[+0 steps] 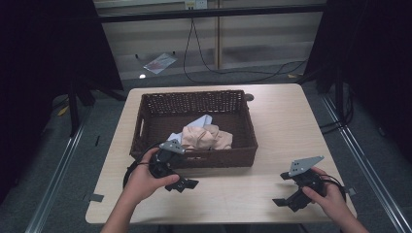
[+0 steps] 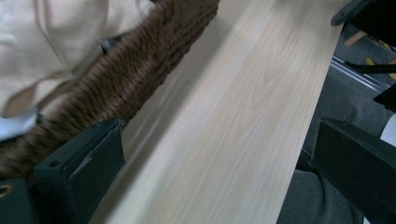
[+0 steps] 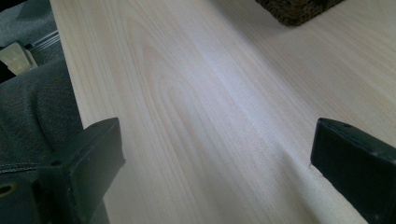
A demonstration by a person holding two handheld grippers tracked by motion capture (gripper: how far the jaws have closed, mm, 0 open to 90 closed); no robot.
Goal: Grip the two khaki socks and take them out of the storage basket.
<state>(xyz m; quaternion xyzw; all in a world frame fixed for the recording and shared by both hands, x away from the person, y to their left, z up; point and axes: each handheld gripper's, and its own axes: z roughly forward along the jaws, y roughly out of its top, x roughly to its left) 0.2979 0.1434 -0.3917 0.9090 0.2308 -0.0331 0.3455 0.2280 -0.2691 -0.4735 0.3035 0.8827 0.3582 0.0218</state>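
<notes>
1. High view: brown wicker basket (image 1: 194, 158) sits mid-bench (image 1: 282, 121). Inside it, a crumpled beige cloth (image 1: 206, 137) toward the near wall, with a light blue cloth (image 1: 199, 121) tucked behind and under it.
2. Same view: left hand-held gripper (image 1: 187, 184) held low over the bench, just in front of the basket's near wall at its left end — jaws apart, nothing between them. Right hand-held gripper (image 1: 286, 201) near the bench's front-right corner, well apart from the basket, jaws also spread and empty.
3. Left gripper view: left hand-held gripper (image 2: 215, 163) open over bare wood; basket (image 2: 140, 70) wall just beside one jaw. Beige cloth (image 2: 60, 42) lies over the rim, a bit of blue cloth (image 2: 16, 126) below it.
4. Right gripper view: right hand-held gripper (image 3: 215, 158) wide open — plain bench (image 3: 210, 93) between the jaws. Basket (image 3: 299, 9) corner far off at the top edge.
</notes>
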